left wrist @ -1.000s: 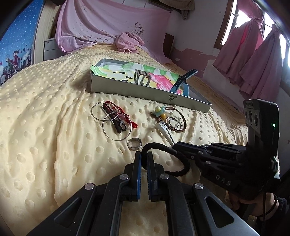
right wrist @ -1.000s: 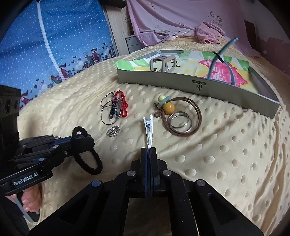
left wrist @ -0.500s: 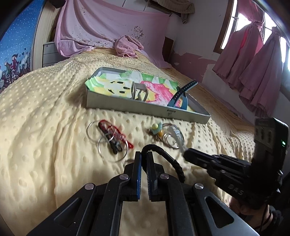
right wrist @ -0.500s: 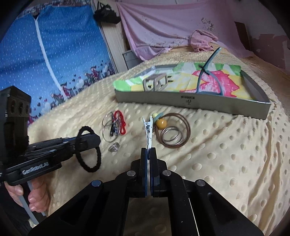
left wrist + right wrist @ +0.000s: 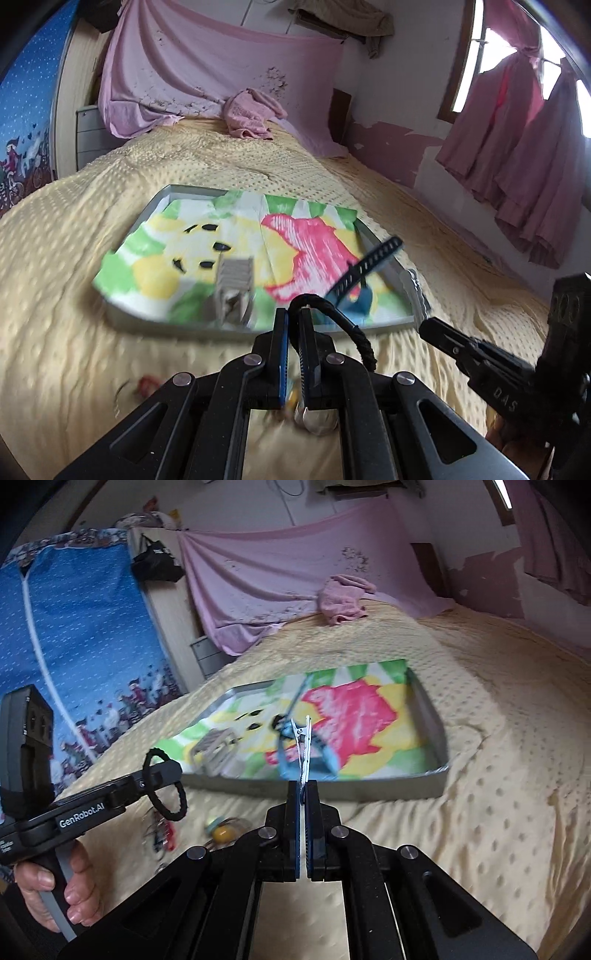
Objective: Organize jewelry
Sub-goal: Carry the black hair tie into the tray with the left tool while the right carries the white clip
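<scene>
Over the yellow bedspread (image 5: 498,775), both loads head for the tray (image 5: 432,716)
Left gripper (image 5: 293,321) pinches the black hair tie (image 5: 332,314), right gripper (image 5: 304,794) nips the white clip (image 5: 303,746); each held aloft, seemingly to drop inside the tray

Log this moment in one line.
left tool: holds black hair tie | right tool: holds white hair clip | both raised near tray

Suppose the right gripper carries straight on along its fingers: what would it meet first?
Probably the tray. The right gripper, shut on the white clip, points over the near wall toward the blue strap on the colourful liner; the clip tip leads. Depth is unclear.
</scene>
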The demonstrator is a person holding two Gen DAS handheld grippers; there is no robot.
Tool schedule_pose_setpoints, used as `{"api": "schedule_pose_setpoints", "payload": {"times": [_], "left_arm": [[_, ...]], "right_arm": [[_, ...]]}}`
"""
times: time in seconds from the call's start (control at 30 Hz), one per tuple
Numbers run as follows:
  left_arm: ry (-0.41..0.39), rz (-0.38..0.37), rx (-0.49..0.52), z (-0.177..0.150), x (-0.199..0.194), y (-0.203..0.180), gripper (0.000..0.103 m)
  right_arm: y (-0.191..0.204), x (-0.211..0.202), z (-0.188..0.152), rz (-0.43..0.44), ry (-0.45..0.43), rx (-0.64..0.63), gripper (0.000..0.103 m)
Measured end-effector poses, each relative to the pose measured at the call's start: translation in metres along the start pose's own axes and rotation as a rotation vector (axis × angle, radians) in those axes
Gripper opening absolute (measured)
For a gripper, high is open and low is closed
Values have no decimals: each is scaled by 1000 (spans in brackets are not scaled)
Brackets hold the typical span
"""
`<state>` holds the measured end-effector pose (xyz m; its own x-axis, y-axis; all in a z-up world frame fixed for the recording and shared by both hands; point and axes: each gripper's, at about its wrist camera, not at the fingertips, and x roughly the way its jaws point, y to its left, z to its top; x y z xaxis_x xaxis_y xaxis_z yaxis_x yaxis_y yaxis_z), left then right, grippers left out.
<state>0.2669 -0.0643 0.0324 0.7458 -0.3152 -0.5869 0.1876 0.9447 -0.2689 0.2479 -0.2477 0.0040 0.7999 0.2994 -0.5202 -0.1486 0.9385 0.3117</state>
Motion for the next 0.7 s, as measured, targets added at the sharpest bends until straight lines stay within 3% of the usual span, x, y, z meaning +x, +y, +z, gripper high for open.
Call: {"api": "schedule_pose_setpoints", "payload": {"times": [0.13,0.37,0.7], "left_arm": [[15,46,19,17,23,-14,6],[108,126,60,26,69,-21,6],[189,164,62,19,86,-21,6]], "right_arm": [[-17,20,16,-12,10,25,3],[-33,51,17,-20,76,66,3],[-38,70,12,-20,116,77,3]]}}
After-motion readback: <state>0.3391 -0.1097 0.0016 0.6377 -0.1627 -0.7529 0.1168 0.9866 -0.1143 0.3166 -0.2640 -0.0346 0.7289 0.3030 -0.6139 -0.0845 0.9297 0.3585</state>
